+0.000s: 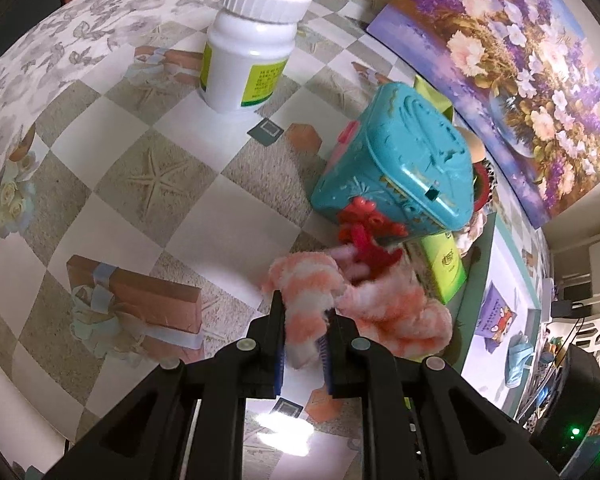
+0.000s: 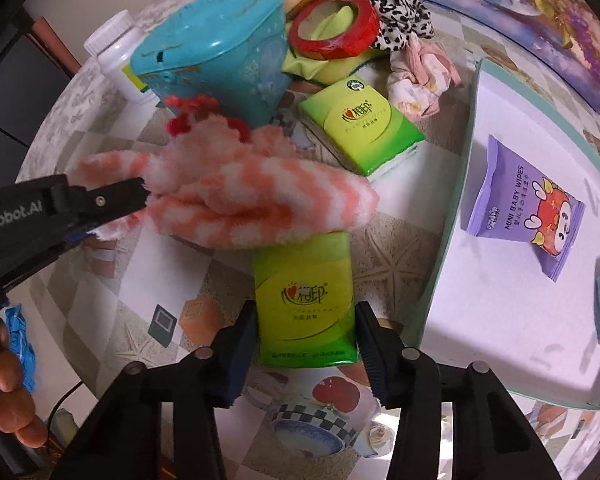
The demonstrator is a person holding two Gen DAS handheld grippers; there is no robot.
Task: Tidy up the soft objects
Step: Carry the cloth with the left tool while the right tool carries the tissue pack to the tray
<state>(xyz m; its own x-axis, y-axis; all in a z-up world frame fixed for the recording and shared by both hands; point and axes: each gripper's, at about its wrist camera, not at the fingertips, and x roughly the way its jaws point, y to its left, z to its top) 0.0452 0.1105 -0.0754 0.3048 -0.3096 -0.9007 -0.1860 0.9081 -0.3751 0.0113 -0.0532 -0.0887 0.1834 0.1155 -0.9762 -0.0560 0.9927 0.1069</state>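
Observation:
A fluffy pink-and-white striped cloth (image 1: 396,312) hangs from my left gripper (image 1: 305,306), which is shut on one end of it. In the right wrist view the same cloth (image 2: 252,196) droops over the table, with the left gripper (image 2: 112,196) at its left end. Below it a green tissue pack (image 2: 306,280) lies flat on the table. My right gripper (image 2: 307,312) straddles the near end of the pack, and both pads touch its sides. The cloth covers the pack's far end. A second green tissue pack (image 2: 360,128) lies further back.
A teal plastic box (image 2: 220,60) stands behind the cloth, with a red tape roll (image 2: 336,28), leopard-print cloth (image 2: 400,20) and pink cloth (image 2: 420,76) beyond. A white tray (image 2: 460,200) on the right holds a purple wipes pack (image 2: 520,208). A white bottle (image 1: 252,40) stands far left.

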